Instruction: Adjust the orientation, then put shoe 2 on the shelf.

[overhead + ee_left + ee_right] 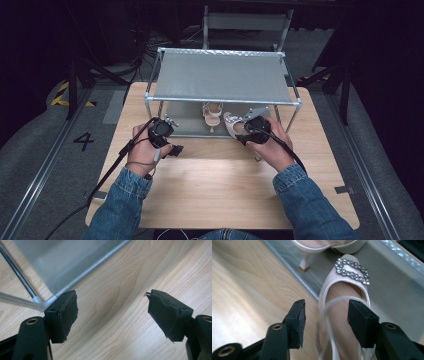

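Two shoes are being set on the lower shelf (187, 127) of a small metal rack (222, 75), and this is the release of the second one.

At the left, the left tool (176, 150) hangs idle over the bench (215, 185) just off the rack's front left corner – its jaws stand wide apart with only bare wood between them in the left gripper view.

Further right, the first shoe (212, 114) already sits on the shelf, heel toward the person.

Beside it lies the second shoe (344, 302), the one with the rhinestone buckle (352, 270): toe on the grey shelf fabric, heel end reaching back over the shelf's front edge toward the bench. The right tool (325, 322) has its jaws parted on either side of the shoe's back part, pads clear of it as far as the view shows, with a thin strap (329, 302) looped between them.

Next, I judge, the right tool must draw straight back and up – without snagging that strap – or nudge the shoe fully onto the shelf beside its mate.
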`<control>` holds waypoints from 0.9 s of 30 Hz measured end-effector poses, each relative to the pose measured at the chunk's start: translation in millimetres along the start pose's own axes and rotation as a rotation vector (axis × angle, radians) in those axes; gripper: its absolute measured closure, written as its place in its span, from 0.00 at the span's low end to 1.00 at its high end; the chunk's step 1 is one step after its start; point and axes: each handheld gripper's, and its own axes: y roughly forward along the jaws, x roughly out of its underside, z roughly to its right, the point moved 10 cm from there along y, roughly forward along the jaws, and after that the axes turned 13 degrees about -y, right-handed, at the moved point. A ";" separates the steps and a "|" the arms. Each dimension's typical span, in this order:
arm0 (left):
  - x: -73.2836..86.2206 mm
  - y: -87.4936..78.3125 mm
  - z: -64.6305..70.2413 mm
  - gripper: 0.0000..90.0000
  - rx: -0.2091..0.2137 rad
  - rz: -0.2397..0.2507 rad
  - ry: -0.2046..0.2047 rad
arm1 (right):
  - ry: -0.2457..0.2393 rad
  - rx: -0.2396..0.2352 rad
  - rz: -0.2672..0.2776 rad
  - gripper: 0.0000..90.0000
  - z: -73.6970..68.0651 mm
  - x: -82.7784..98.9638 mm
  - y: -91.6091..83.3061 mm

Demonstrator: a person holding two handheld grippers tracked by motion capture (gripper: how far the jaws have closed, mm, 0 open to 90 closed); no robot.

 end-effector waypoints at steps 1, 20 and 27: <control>-0.6 0.9 0.6 0.27 0.001 -0.003 -0.002 | 0.002 0.006 0.011 0.53 -0.2 0.2 -4.5; -8.6 6.1 7.0 0.27 0.009 -0.011 0.018 | 0.295 -0.032 -0.021 0.57 -9.8 80.5 -82.2; -8.8 7.8 7.1 0.27 0.011 -0.016 0.015 | 0.275 -0.048 -0.089 0.57 -11.6 102.2 -70.4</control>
